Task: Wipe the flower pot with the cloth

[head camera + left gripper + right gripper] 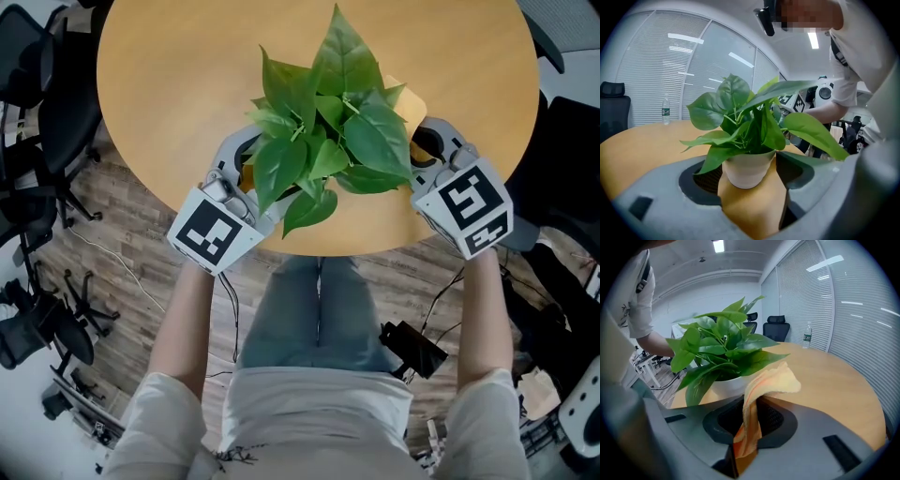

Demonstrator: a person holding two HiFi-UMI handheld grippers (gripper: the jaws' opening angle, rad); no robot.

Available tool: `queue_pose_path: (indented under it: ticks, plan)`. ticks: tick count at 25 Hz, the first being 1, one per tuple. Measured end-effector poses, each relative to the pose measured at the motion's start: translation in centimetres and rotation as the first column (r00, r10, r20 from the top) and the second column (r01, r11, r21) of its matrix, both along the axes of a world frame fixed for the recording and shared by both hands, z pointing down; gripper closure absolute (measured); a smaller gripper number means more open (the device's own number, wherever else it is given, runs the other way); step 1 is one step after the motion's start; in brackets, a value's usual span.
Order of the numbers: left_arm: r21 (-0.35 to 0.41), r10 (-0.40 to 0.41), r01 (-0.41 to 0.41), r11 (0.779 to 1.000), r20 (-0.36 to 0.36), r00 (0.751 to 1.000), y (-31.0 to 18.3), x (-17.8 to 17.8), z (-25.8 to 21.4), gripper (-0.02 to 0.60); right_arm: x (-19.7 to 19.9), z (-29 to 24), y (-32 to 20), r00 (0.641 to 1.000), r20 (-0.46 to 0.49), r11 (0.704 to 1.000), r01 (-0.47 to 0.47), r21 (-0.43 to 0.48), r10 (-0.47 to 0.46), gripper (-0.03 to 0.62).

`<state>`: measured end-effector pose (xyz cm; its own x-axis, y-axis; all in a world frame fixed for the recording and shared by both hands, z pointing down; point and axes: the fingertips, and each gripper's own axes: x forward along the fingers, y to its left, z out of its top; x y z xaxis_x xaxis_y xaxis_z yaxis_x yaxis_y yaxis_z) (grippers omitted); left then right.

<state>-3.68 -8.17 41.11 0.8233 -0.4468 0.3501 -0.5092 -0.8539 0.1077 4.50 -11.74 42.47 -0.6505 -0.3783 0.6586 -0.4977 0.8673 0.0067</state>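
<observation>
Right claw (749, 416) clenches the cloth (777, 379), left claw (751, 199) released beside the flower pot (747, 169)

White flower pot (747, 171) upright; yellow cloth (769, 381) bunched just beside.

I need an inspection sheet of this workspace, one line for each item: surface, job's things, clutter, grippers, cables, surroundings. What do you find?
Surface: round wooden table.
Job's things: white flower pot with a leafy plant, upright near the table's near edge; orange-yellow cloth.
Clutter: water bottle standing farther back on the table.
Grippers: left gripper open, pot just ahead between its jaws; right gripper shut on the cloth.
Cables: thin cables run down beside the person and across the floor.
Surroundings: office chairs, window blinds, wood floor.
</observation>
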Motion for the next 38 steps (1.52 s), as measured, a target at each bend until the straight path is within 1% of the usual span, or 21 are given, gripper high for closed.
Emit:
queue_pose_path:
  ticks: [4,11,27,33,38]
  plan:
    - [0.002,0.000,0.000,1.000,0.000,1.000,0.1,-0.1,-0.2,0.219,-0.8,0.2,0.8,0.998,-0.034,0.999,0.044,0.007,-0.044,0.537]
    - [0.004,-0.016,0.016,1.000,-0.001,1.000,0.2,0.0,-0.1,0.221,-1.1,0.3,1.1,0.996,-0.062,0.998,0.066,0.014,-0.065,0.537]
    - [0.012,-0.101,0.101,0.995,-0.003,0.995,0.1,0.1,-0.2,0.222,-1.1,0.7,3.0,0.995,-0.079,0.999,0.053,-0.004,-0.053,0.537]
    - [-0.005,-0.150,0.150,0.989,0.004,0.989,0.0,0.1,-0.1,0.224,-1.3,0.9,3.7,0.995,-0.083,0.999,0.048,-0.012,-0.049,0.537]
    - [0.023,-0.183,0.183,0.983,-0.010,0.983,0.1,0.4,-0.2,0.225,-1.3,1.2,4.6,0.996,-0.074,0.999,0.042,-0.023,-0.044,0.537]
